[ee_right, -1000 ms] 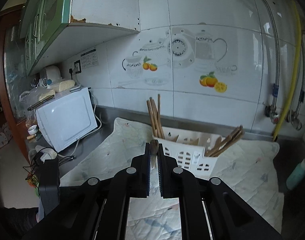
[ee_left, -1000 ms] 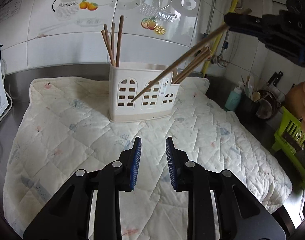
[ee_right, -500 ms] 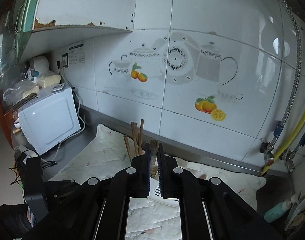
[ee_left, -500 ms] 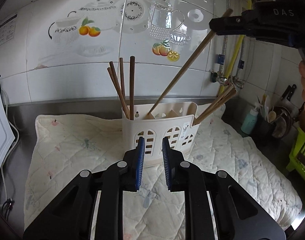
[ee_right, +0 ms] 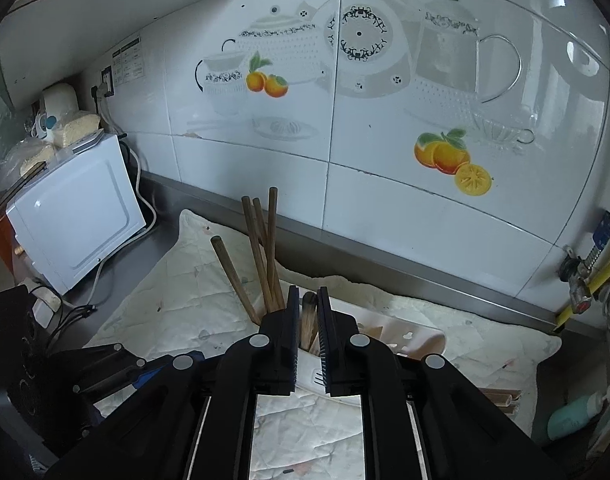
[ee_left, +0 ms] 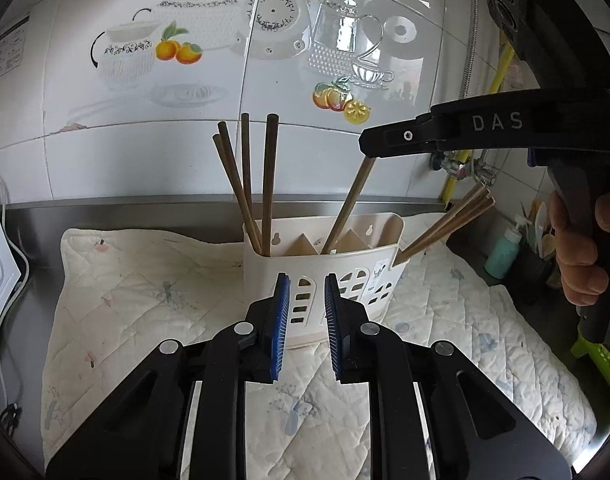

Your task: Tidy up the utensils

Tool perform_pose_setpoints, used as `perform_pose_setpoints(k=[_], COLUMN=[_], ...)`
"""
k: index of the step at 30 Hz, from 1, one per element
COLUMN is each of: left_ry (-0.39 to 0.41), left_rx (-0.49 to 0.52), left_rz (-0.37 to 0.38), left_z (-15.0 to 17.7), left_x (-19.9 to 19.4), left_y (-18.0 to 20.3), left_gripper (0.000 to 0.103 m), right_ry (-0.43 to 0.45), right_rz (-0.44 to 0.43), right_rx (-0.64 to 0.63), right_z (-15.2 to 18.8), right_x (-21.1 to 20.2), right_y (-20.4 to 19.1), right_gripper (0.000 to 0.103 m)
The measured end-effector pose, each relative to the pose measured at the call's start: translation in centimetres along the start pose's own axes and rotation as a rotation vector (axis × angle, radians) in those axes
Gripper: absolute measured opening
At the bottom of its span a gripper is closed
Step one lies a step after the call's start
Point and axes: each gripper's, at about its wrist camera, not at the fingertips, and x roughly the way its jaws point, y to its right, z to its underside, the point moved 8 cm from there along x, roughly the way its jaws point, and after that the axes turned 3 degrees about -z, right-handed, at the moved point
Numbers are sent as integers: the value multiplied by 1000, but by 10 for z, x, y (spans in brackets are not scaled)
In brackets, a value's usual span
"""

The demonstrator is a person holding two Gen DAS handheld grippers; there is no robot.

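A white plastic utensil holder with arched slots stands on a quilted mat. Several dark chopsticks stand in its left compartment and several lighter ones lean out of its right end. My right gripper is above the holder, shut on a light wooden chopstick whose lower end sits in the middle compartment. It also shows in the left wrist view. My left gripper is open and empty, just in front of the holder.
A white microwave stands at the left of the counter. A teal bottle, a dark cup of utensils and a green rack are at the right. The tiled wall is close behind the holder.
My right gripper has come down and lowered its chopstick from beside the holder into the middle compartment. My left gripper has moved forward towards the holder, still open.
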Motion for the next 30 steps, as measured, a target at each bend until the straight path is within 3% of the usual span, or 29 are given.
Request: perform_pose_setpoints(k=[6, 8, 11, 14, 17, 30], left_ry=[-9, -7, -1, -1, 2, 45], left_rx=[-20, -24, -25, -30, -43, -52], left_rz=[-4, -12, -23, -30, -41, -73], left_z=[7, 9, 14, 20, 26, 52], left_x=[-7, -11, -19, -28, -37, -85], left_y=[-6, -7, -7, -9, -12, -9], left_gripper=[19, 24, 38, 43, 53, 84], right_ry=[31, 40, 61, 81, 106, 143], right_rz=[-10, -13, 3, 4, 36, 31], right_rx=[22, 32, 34, 55, 66, 228], right_z=[14, 21, 33, 49, 70, 169], right_x=[-13, -21, -34, -48, -61, -88], right_y=[1, 1, 0, -3, -5, -8], right_gripper=[18, 26, 28, 32, 42, 53])
